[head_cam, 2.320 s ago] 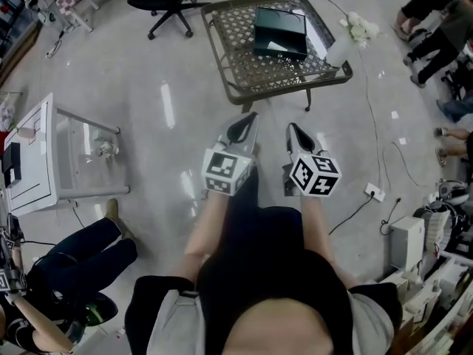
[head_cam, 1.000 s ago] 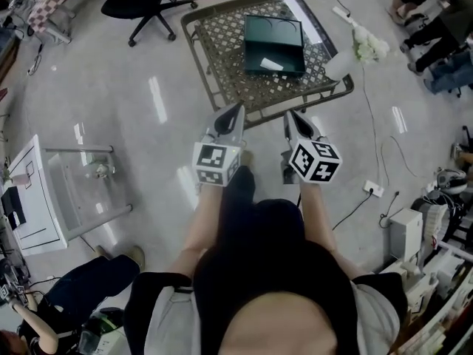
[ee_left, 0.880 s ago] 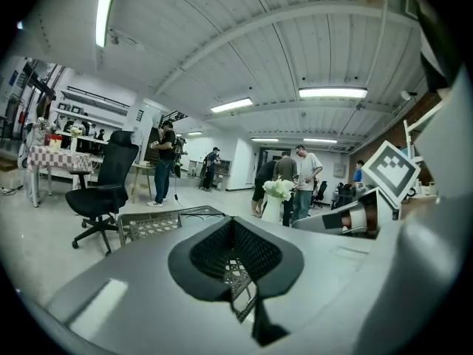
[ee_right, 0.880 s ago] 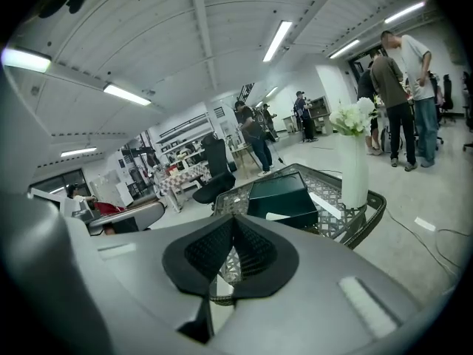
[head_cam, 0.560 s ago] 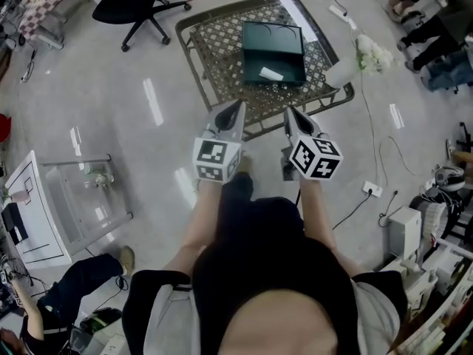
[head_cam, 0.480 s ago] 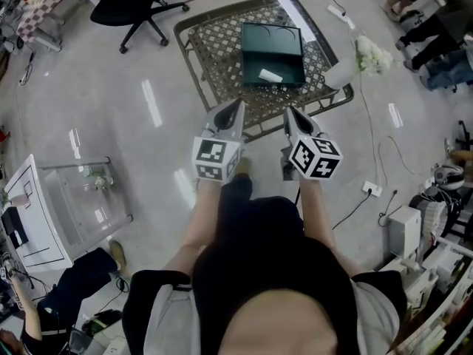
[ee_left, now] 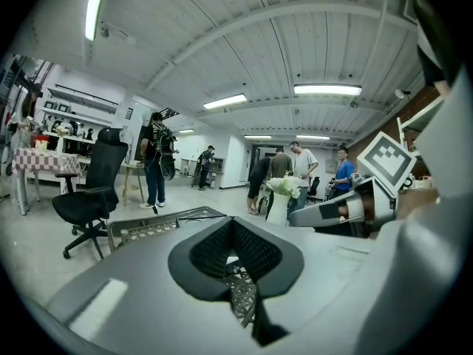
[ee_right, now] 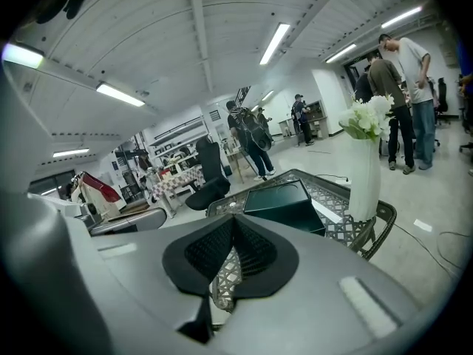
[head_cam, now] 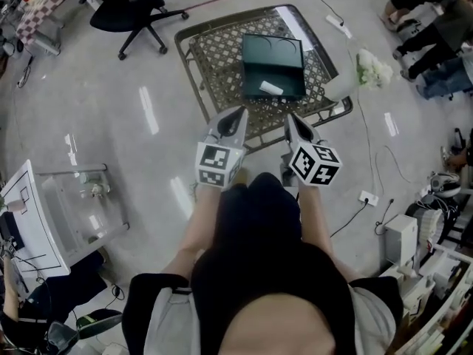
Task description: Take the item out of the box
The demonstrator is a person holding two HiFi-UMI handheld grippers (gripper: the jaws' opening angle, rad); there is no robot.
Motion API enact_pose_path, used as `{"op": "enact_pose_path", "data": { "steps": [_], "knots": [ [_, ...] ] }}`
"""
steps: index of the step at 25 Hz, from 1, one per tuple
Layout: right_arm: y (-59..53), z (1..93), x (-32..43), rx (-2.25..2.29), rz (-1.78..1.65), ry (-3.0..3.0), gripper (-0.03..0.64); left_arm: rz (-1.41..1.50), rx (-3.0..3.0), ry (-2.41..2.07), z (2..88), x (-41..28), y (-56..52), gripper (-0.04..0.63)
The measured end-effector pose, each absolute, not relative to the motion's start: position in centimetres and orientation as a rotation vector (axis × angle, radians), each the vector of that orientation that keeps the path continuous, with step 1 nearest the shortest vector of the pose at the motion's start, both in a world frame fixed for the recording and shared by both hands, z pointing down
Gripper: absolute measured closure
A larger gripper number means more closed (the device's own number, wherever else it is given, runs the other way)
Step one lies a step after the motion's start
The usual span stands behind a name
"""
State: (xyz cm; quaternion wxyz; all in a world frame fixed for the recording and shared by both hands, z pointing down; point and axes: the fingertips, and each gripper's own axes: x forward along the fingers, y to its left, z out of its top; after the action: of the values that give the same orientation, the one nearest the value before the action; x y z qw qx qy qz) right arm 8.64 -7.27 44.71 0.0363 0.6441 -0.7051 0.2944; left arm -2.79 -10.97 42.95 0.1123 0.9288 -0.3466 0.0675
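Before the table [head_cam: 214, 65], left gripper [head_cam: 239, 113] and right gripper [head_cam: 289, 117] hover — jaws pressed together, empty.

The box [head_cam: 275, 50] sits on the desk [head_cam: 214, 58], right of its middle, with the item [head_cam: 271, 88] inside by the near wall. A vase [head_cam: 338, 87] stands at the desk's near right corner, and an office chair [head_cam: 129, 9] stands on the floor behind the desk's left side
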Motion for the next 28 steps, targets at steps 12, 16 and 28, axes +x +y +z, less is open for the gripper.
{"op": "enact_pose_path", "data": {
  "steps": [12, 16, 28],
  "knots": [
    [-6.8, 45.0, 9.6, 2.037, 0.966, -2.166, 0.617, 0.242, 2.735, -1.015, 43.7, -2.2, -11.0, 0.588],
    [-7.9, 45.2, 10.2, 1.994, 0.959, -2.165, 0.617, 0.243, 2.720, -1.019, 43.6, -1.4, -12.0, 0.588],
    [-13.3, 47.6, 13.0, 1.817, 0.980, -2.129, 0.617, 0.307, 2.605, -1.093, 46.1, 0.5, -16.7, 0.588]
  ]
}}
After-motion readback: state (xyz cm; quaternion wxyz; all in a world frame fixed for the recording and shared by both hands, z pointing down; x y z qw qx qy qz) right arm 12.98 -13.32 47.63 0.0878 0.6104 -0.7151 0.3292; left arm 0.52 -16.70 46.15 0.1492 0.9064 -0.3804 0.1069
